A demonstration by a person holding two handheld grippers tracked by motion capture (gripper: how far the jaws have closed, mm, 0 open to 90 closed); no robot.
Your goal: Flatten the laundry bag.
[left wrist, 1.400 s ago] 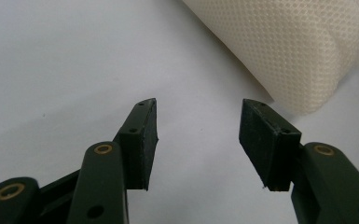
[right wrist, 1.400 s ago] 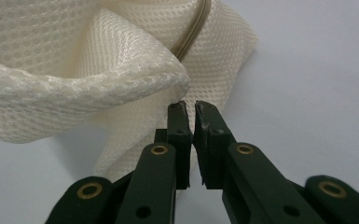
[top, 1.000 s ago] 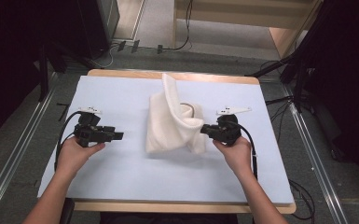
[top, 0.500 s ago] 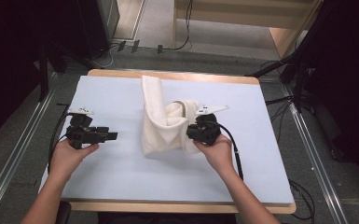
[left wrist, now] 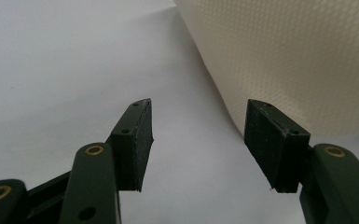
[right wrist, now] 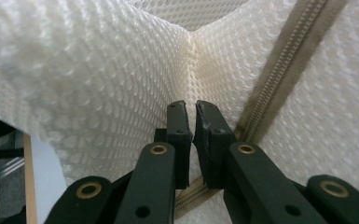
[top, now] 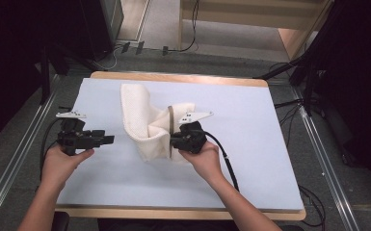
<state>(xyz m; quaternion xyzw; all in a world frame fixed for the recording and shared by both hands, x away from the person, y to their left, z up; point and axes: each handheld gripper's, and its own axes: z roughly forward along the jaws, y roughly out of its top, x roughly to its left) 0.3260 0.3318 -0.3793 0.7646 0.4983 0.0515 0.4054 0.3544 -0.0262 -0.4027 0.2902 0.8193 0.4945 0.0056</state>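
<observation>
Between the pinched jaws of the right gripper (top: 174, 141), a fold of the cream waffle cloth (top: 142, 120) is being held, its zipper (right wrist: 279, 79) running just beside. Well apart, the left gripper (top: 110, 139) is hovering level over the pale blue table (top: 250, 159), jaws gaping and empty, the cloth just ahead.

Bare table (top: 270, 159) right of heaped cloth (top: 139, 120).

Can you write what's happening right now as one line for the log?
right gripper: shut on cream cloth, part lifted | left gripper: open, empty, beside cloth | table: cloth partly resting on it
</observation>
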